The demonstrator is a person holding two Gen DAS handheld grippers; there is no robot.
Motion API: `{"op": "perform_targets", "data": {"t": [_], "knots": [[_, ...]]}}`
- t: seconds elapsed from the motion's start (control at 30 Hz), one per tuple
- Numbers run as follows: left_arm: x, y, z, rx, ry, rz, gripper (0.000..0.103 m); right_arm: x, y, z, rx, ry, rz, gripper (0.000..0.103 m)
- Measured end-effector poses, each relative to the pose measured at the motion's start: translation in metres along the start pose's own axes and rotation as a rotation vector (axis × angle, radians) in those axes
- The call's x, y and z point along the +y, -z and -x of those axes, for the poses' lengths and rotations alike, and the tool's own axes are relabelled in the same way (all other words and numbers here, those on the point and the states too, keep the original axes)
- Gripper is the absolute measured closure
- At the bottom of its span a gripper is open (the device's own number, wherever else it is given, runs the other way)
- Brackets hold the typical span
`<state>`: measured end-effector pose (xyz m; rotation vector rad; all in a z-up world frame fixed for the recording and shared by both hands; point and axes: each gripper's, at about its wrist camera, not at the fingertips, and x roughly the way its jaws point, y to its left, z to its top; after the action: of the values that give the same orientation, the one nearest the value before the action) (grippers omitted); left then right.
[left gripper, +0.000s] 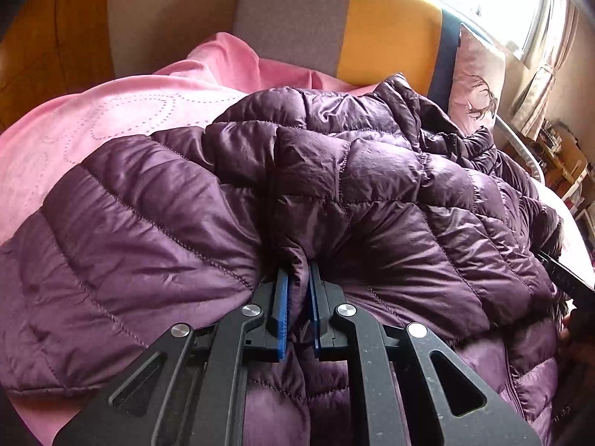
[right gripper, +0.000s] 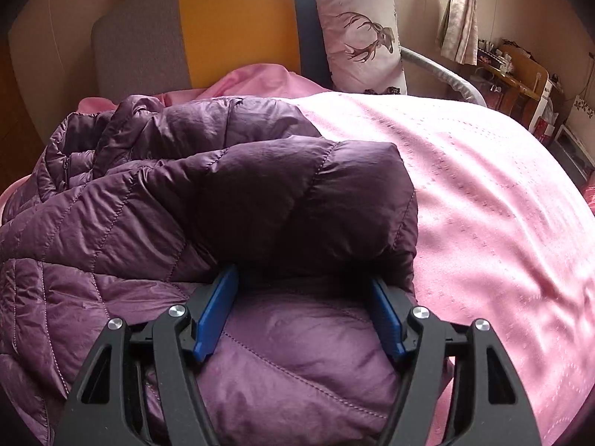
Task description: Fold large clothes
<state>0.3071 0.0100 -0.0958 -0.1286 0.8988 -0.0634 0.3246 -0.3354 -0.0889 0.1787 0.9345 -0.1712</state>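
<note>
A bed covered by a pink bedspread (right gripper: 483, 193) fills both views, backed by a headboard (left gripper: 386, 26) in grey, yellow and navy panels. A purple quilted down jacket (left gripper: 372, 193) lies across the bedspread, rumpled and partly folded over itself, its zipper visible among the creases near the headboard. A white cushion with a deer print (right gripper: 360, 37) leans upright against the headboard's navy panel. The left gripper (left gripper: 297, 278) has its blue pads (left gripper: 281, 304) drawn close together, pinching a bunched ridge of the jacket's fabric between them. The right gripper (right gripper: 303, 282) is spread wide, its blue pads (right gripper: 215, 312) resting on the jacket, tips tucked under a raised fold of the fabric near its edge.
</note>
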Motion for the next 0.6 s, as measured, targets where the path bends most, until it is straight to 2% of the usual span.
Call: {"op": "perform_targets", "data": {"t": [0.1,0.17,0.2,0.23,0.3,0.37,0.4,0.5,0.6], "knots": [[0.009,0.002,0.008,0.009,0.027,0.037,0.092,0.001,0.000,0.010,-0.001,-0.004,0.000,0.034],[0.016,0.005,0.023,0.009,0.038,0.089,0.075,0.005,-0.001,0.020,0.010,-0.015,0.017,0.027],[0.019,0.006,0.031,-0.002,0.042,0.106,0.046,0.007,-0.003,0.024,0.022,-0.017,0.035,0.019],[0.026,0.011,0.046,-0.030,0.049,0.141,0.023,0.008,-0.005,0.031,0.022,-0.015,0.047,0.010],[0.046,0.024,0.075,-0.093,0.077,0.230,0.023,0.011,-0.001,0.051,-0.029,-0.017,0.038,0.007],[0.065,0.039,0.091,-0.089,0.085,0.301,0.024,0.016,0.005,0.072,-0.053,-0.058,0.025,0.005],[0.073,0.047,0.096,-0.091,0.086,0.334,0.025,0.020,0.011,0.083,-0.052,-0.094,0.022,0.004],[0.122,0.080,0.118,-0.104,0.097,0.521,0.025,0.039,0.034,0.112,-0.039,-0.204,0.058,0.003],[0.172,0.110,0.137,-0.129,0.044,0.688,0.025,0.069,0.066,0.133,-0.017,-0.315,0.140,0.002]]}}
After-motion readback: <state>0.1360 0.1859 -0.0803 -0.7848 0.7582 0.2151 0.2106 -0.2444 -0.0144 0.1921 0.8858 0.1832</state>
